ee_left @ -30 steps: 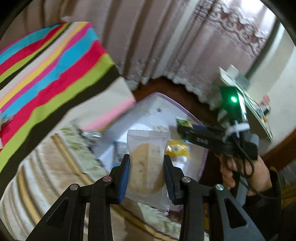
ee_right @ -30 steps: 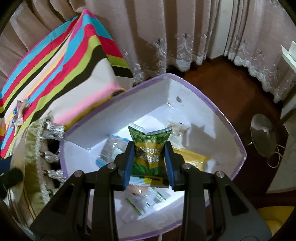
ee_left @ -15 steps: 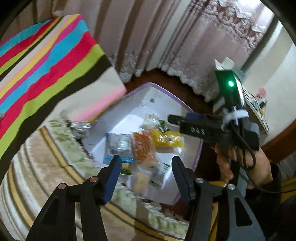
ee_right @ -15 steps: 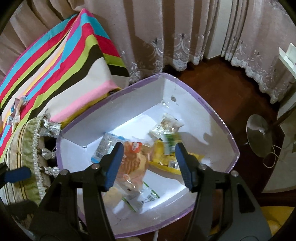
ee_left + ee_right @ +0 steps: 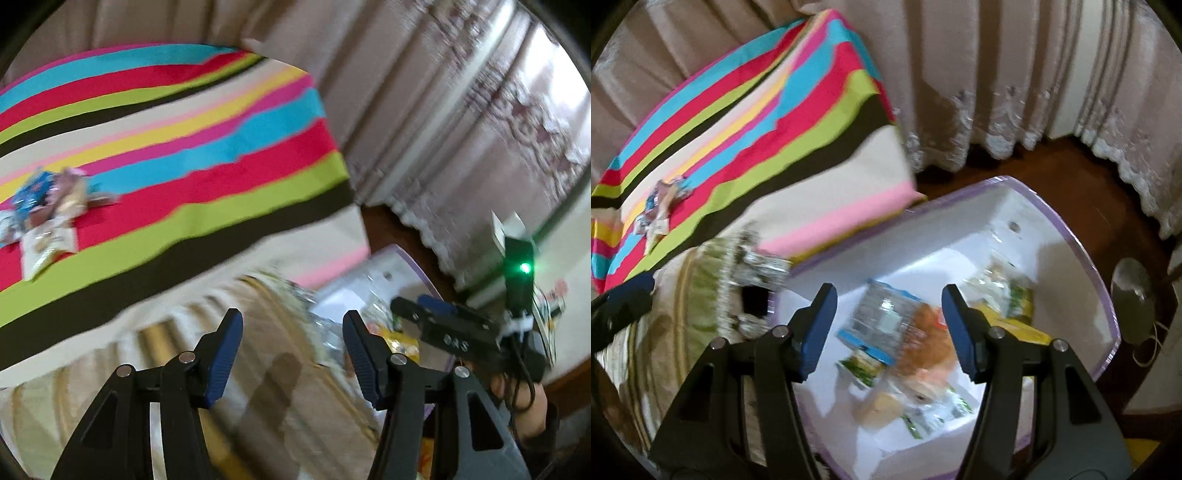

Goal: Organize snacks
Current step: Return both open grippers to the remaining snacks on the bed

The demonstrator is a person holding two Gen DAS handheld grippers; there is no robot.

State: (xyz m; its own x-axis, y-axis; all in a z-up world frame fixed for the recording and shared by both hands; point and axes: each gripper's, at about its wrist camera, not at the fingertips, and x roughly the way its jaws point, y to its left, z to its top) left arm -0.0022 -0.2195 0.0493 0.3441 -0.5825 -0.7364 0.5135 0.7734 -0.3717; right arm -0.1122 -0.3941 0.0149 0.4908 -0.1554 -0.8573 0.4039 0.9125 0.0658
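Observation:
A white box with a purple rim (image 5: pixel 1067 229) stands on the floor and holds several snack packets: a blue-edged clear pack (image 5: pixel 882 321), an orange pack (image 5: pixel 931 347), a yellow pack (image 5: pixel 1019 326) and a cookie packet (image 5: pixel 882 408). My right gripper (image 5: pixel 888 330) is open and empty above the box. My left gripper (image 5: pixel 291 356) is open and empty over the beige cushion edge (image 5: pixel 258 398). More snacks (image 5: pixel 44 214) lie in a small pile on the striped cloth; the pile also shows in the right wrist view (image 5: pixel 661 210). The right gripper shows in the left wrist view (image 5: pixel 461 336).
A striped, many-coloured cloth (image 5: pixel 177 155) covers the seat at the left. A fringed beige and green cushion (image 5: pixel 701 295) lies between it and the box. Curtains (image 5: pixel 979 74) hang behind. A round metal stand base (image 5: pixel 1134 295) sits on the dark wood floor at the right.
Both grippers opened and let their packets fall into the box: the cookie packet from the left, the green packet from the right. The left gripper has since swung left towards the striped cloth.

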